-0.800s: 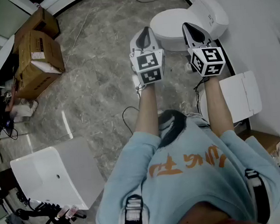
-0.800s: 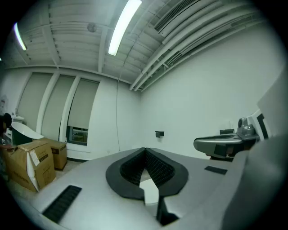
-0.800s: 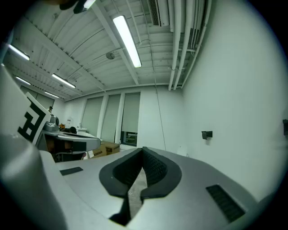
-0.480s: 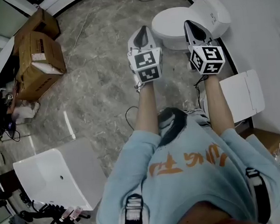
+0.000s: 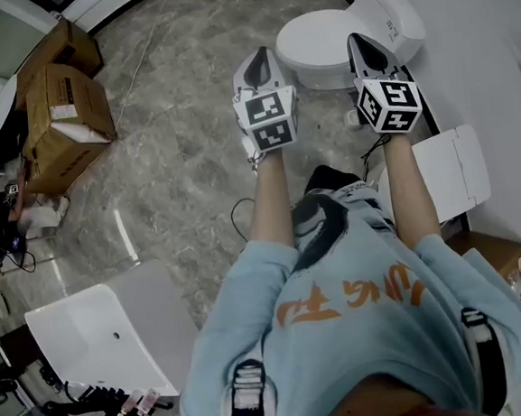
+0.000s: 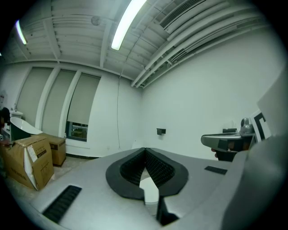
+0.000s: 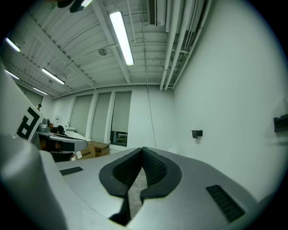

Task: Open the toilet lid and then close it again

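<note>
A white toilet stands at the top of the head view with its lid [image 5: 314,46] down and its tank [image 5: 393,21] against the wall. My left gripper [image 5: 262,65] is held level in front of it, just left of the bowl, and is shut with nothing between the jaws. My right gripper [image 5: 359,51] is held level over the right side of the lid, also shut and empty. In the left gripper view the jaws [image 6: 145,150] meet at their tips and point at a white wall. The right gripper view shows the same of its jaws [image 7: 142,152].
Cardboard boxes [image 5: 58,121] stand on the marble floor at the left. A white basin [image 5: 100,339] sits at the lower left, another white fixture [image 5: 453,177] at the right by the wall. A cable [image 5: 238,215] lies on the floor.
Both grippers have edged slightly forward towards the toilet, and the view has shifted a little. Both stay shut.
</note>
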The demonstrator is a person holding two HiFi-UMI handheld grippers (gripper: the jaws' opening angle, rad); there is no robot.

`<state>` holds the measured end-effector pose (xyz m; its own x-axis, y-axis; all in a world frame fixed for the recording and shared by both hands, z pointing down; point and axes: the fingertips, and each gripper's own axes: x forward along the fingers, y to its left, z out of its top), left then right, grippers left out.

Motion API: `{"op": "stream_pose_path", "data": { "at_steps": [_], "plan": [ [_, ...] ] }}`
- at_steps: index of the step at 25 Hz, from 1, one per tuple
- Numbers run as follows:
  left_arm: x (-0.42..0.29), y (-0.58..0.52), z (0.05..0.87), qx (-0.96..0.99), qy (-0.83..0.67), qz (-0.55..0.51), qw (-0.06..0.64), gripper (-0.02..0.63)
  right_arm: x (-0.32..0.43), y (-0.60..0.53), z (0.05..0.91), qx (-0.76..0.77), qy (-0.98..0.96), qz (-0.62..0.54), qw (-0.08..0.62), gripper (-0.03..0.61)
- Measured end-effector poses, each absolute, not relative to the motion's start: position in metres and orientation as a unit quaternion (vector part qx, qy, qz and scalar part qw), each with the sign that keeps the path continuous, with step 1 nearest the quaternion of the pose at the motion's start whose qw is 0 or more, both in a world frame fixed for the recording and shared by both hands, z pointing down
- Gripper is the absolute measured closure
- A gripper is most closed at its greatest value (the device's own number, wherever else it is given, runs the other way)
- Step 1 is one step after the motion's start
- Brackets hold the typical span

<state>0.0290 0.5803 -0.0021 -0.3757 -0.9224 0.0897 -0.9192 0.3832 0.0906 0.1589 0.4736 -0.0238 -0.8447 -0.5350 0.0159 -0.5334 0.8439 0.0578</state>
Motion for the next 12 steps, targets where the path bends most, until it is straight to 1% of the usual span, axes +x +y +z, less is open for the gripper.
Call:
{"op": "stream_pose_path", "data": {
  "at_steps": [6, 12],
  "plan": [
    [0.004, 0.555, 0.01, 0.554, -0.83, -0.008, 0.067, 0.588, 0.144, 0.439, -0.019, 0.281, -0.96, -0.015, -0.002, 0.566],
    [-0.037, 0.488, 0.032, 0.566, -0.82, 0.011, 0.081, 0.589, 0.091, 0.374, 0.0, 0.275, -0.961, -0.006, 0.001, 0.566]
  ]
}}
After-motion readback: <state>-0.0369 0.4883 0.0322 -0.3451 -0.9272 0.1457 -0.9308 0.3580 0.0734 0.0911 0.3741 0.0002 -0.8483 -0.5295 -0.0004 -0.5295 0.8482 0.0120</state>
